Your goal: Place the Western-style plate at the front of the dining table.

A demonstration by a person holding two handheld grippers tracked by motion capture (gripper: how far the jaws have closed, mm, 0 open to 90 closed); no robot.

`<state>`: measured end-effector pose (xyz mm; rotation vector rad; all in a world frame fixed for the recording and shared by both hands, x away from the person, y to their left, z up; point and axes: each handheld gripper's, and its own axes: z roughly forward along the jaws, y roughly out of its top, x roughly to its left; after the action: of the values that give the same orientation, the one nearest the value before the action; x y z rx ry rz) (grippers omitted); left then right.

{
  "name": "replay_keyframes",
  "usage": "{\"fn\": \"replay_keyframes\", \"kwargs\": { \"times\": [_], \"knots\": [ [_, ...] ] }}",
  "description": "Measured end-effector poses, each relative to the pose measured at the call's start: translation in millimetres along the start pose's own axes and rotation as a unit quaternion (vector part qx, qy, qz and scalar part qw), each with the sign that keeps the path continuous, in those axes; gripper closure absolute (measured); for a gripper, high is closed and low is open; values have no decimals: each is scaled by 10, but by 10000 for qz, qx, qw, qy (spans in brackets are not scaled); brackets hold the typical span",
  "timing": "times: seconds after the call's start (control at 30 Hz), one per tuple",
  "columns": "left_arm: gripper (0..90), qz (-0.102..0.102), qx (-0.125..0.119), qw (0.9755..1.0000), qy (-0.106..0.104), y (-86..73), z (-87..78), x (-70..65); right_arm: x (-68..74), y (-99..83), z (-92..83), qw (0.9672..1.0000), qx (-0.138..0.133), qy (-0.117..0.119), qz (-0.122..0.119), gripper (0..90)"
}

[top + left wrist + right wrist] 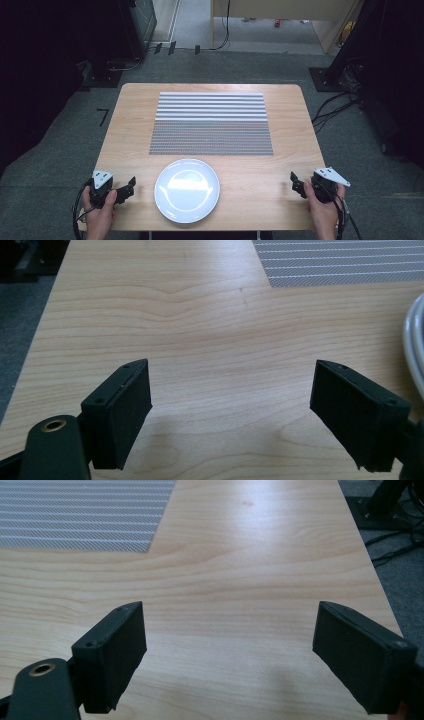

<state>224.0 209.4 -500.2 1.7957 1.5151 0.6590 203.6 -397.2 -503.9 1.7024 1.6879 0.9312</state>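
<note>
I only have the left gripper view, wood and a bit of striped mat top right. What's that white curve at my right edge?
Observer: It's the rim of a round white plate, lying empty near the front edge of the table, just right of the left gripper.
Operator: Where's my other gripper?
Observer: The right gripper is at the table's front right corner, with the plate lying between the two grippers.
Operator: Is it open?
Observer: Yes. In the right gripper view its jaws stand wide apart over bare wood, nothing between them.
Operator: How much mat is there?
Observer: The striped placemat is a full rectangle at the table's centre, beyond the plate, its far half paler than its near half.
</note>
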Motion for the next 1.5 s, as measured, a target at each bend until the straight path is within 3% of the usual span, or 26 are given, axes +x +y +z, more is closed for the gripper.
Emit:
{"fn": "replay_keyframes", "kwargs": {
  "times": [0.3,0.57,1.03,1.5],
  "knots": [
    [167,35,-101,9998,-143,21,-39,-90,177,118,-62,9988,-235,377,196,137],
    [167,88,-213,9993,-280,45,-108,-187,400,184,-76,9975,-314,631,52,137],
    [167,141,-285,9981,-527,56,-159,-333,678,204,-87,9943,-329,1019,32,137],
    [167,193,-282,9970,-692,52,-178,-442,961,198,-47,9914,-289,1266,-181,138]
  ]
}}
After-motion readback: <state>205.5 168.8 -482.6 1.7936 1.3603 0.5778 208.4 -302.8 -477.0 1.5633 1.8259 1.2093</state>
